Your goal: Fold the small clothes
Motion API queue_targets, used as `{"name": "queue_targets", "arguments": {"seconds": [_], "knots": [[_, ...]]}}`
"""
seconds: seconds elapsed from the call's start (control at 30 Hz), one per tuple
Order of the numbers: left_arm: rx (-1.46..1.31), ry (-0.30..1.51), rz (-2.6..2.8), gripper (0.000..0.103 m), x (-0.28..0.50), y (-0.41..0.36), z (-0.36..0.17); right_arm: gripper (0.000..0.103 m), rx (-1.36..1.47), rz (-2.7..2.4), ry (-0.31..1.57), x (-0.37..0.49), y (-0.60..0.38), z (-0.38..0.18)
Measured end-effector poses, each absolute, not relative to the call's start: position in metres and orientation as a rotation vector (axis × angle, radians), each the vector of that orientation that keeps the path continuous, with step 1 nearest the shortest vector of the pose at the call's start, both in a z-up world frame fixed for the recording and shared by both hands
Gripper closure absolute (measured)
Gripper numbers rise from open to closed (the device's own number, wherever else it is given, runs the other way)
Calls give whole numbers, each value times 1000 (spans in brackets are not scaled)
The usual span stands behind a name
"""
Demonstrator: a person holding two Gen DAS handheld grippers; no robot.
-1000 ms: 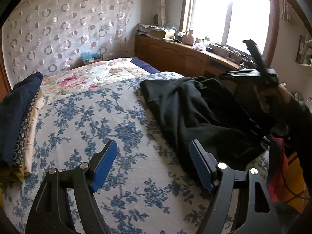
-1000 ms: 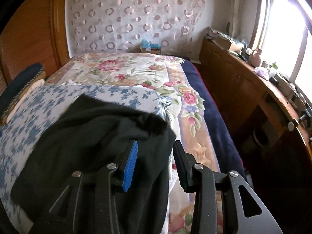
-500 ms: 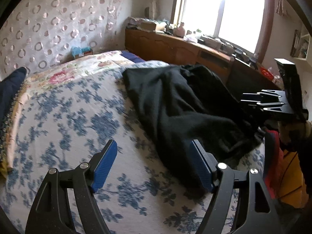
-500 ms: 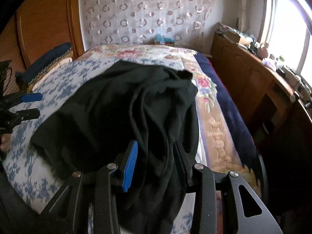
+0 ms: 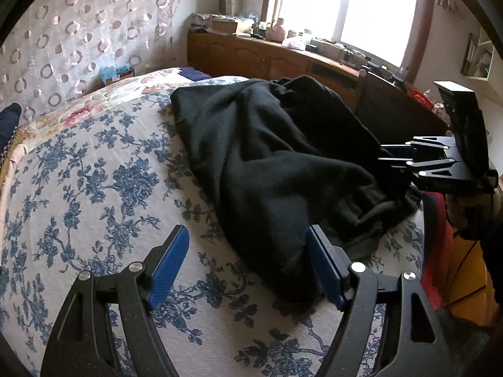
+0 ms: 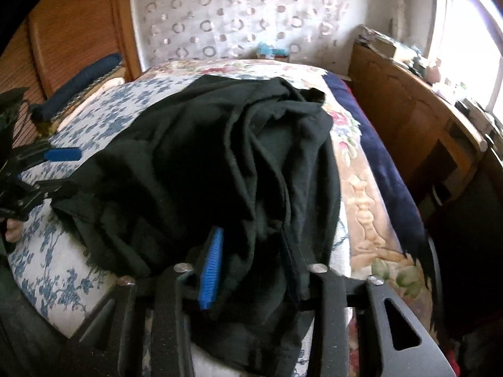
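Pinching black garment, right hand-held gripper; left hand-held gripper spread; no legible writing.

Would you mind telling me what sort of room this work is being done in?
It looks like a lived-in bedroom. A bed with a blue flowered cover fills most of the view, a black garment lies crumpled on it, and a long wooden cabinet cluttered with household items runs under a bright window.
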State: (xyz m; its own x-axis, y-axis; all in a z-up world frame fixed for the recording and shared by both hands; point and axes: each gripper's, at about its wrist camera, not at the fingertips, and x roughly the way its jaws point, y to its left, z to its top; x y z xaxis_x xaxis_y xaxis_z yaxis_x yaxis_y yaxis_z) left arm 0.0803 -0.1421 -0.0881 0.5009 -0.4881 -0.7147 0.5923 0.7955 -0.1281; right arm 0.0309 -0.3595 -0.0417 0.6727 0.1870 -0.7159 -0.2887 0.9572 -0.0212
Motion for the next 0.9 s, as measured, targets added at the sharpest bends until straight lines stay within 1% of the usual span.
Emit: {"name": "queue_targets", "arguments": {"seconds": [0.03,0.07,0.23,0.37,0.5,0.63,0.7,0.77,0.9], "knots": [[139,818,-656,26,80,-142,-88,93,-147,281,793,29,-357,-41],[137,817,-657,26,81,-141,-88,94,-153,287,790,26,-357,-38],[135,809,-660,26,81,-140,-85,96,-152,272,796,19,-371,-14],[121,799,-663,26,81,-138,-81,96,-185,270,858,7,-377,-1],[111,800,-671,26,80,-137,-82,96,-202,231,951,1,-377,-17],[98,826,-684,26,83,-136,-86,97,-183,189,945,5,-379,-32],[89,846,-690,33,85,-135,-88,97,-155,183,922,6,-382,-31],[82,865,-699,43,86,-135,-91,97,-156,183,899,4,-382,-32],[86,896,-724,54,83,-139,-95,97,-146,187,863,-4,-380,-35]]}}
